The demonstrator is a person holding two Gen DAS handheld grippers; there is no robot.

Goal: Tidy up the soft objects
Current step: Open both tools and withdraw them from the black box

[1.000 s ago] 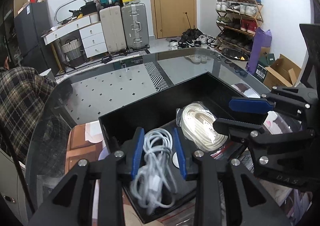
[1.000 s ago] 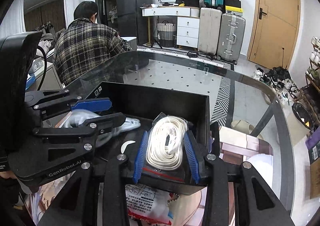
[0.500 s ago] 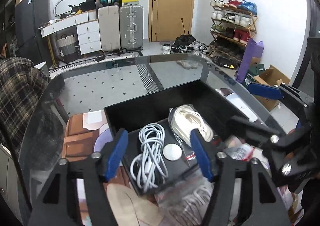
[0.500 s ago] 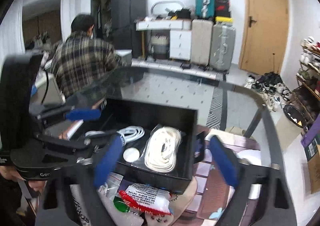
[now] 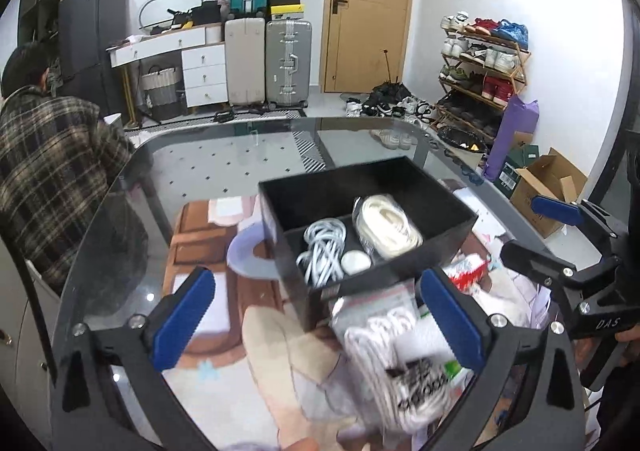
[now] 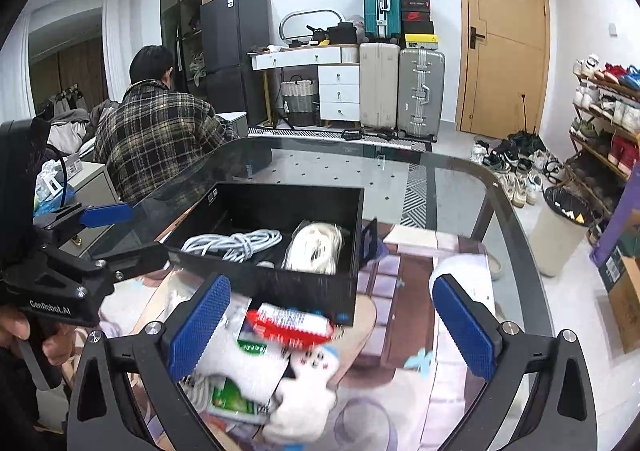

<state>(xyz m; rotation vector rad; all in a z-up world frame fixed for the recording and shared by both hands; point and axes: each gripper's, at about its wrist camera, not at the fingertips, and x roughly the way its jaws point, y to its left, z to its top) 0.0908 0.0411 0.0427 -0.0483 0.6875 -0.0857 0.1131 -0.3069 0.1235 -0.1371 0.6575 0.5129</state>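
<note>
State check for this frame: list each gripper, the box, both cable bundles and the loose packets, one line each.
left gripper: open, jaws just spread wide, nothing between the pads.
right gripper: open, jaws just spread, holding nothing.
black box: lidless, upright on the glass table.
grey cable: coiled, lying in the box.
white rope bundle: bagged, lying in the box beside the cable.
loose packets: outside the box, heaped in front.

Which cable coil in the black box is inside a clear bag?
The cream coil, on the right; the grey-white coil beside it lies bare.
</note>
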